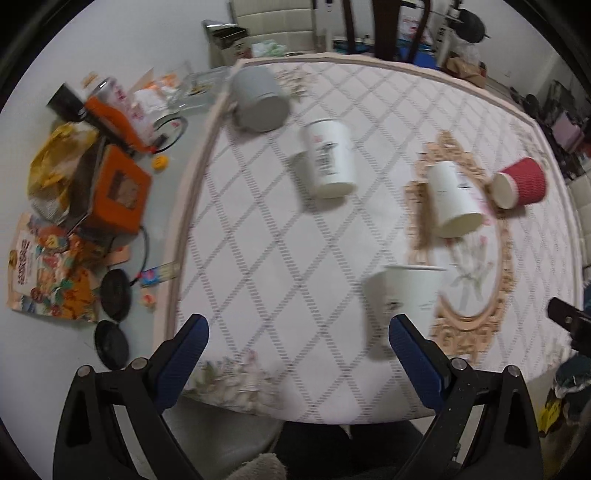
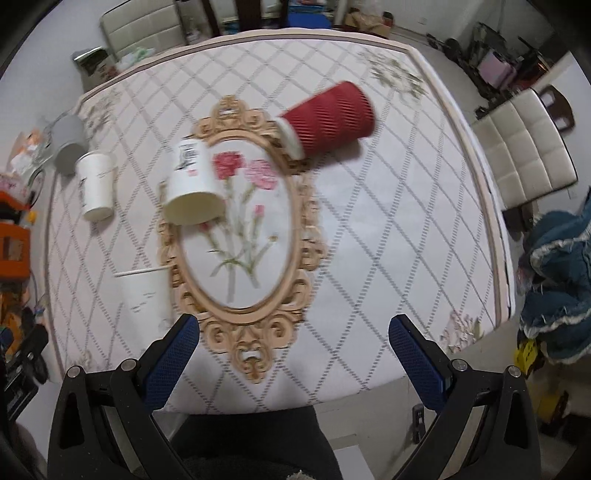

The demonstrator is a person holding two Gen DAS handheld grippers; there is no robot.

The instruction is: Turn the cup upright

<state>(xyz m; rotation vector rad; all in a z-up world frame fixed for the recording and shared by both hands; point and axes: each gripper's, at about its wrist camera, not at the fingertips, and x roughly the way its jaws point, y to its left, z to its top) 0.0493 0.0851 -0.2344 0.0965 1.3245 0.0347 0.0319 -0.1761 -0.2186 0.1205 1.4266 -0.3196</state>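
Several cups are on the patterned table mat (image 1: pixel 280 258) (image 2: pixel 388 229). A white paper cup (image 1: pixel 412 295) (image 2: pixel 146 295) stands upright near the front. Another white cup (image 1: pixel 454 199) (image 2: pixel 192 184) lies on its side over the oval flower motif. A red ribbed cup (image 1: pixel 519 182) (image 2: pixel 328 118) lies on its side further right. A third white cup (image 1: pixel 328 158) (image 2: pixel 95 186) and a grey cup (image 1: pixel 258 99) (image 2: pixel 68 144) lie tipped at the back left. My left gripper (image 1: pixel 298 328) is open and empty, just left of the upright cup. My right gripper (image 2: pixel 293 330) is open and empty, above the mat's front edge.
Clutter sits left of the mat: an orange box (image 1: pixel 118 188), snack bags (image 1: pixel 48 269), black lids (image 1: pixel 114 295) and cables. A cream chair (image 2: pixel 524 155) stands to the right and blue fabric (image 2: pixel 557 280) lies at the front right. Another chair (image 2: pixel 144 26) stands behind the table.
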